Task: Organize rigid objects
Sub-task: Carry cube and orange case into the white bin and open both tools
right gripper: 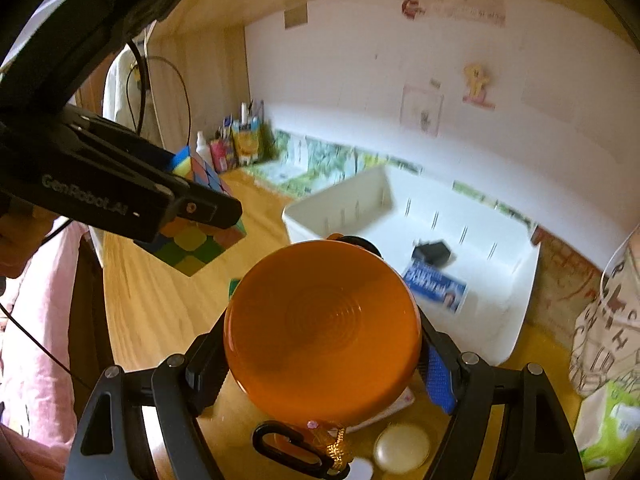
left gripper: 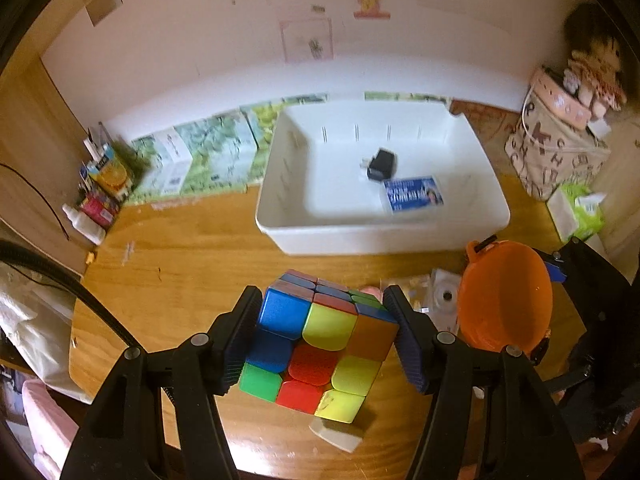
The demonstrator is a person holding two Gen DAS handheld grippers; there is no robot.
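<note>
My left gripper (left gripper: 322, 336) is shut on a multicoloured puzzle cube (left gripper: 316, 344) and holds it above the wooden table; the cube also shows at the left of the right wrist view (right gripper: 196, 216). My right gripper (right gripper: 320, 364) is shut on an orange bowl (right gripper: 322, 330), held tilted above the table; the bowl shows at the right of the left wrist view (left gripper: 504, 296). A white bin (left gripper: 384, 236) stands behind, holding a black charger (left gripper: 382, 164) and a blue card box (left gripper: 414, 194). The bin (right gripper: 516, 320) also shows in the right wrist view.
On the table under the bowl lie black-handled scissors (right gripper: 288, 448), a gold trinket (right gripper: 338, 450) and a round cream disc (right gripper: 402, 448). A white eraser (left gripper: 336, 434) lies under the cube. A patterned bag (left gripper: 556, 148) and tissue pack (left gripper: 576, 212) stand right; bottles and boxes (left gripper: 100, 188) left.
</note>
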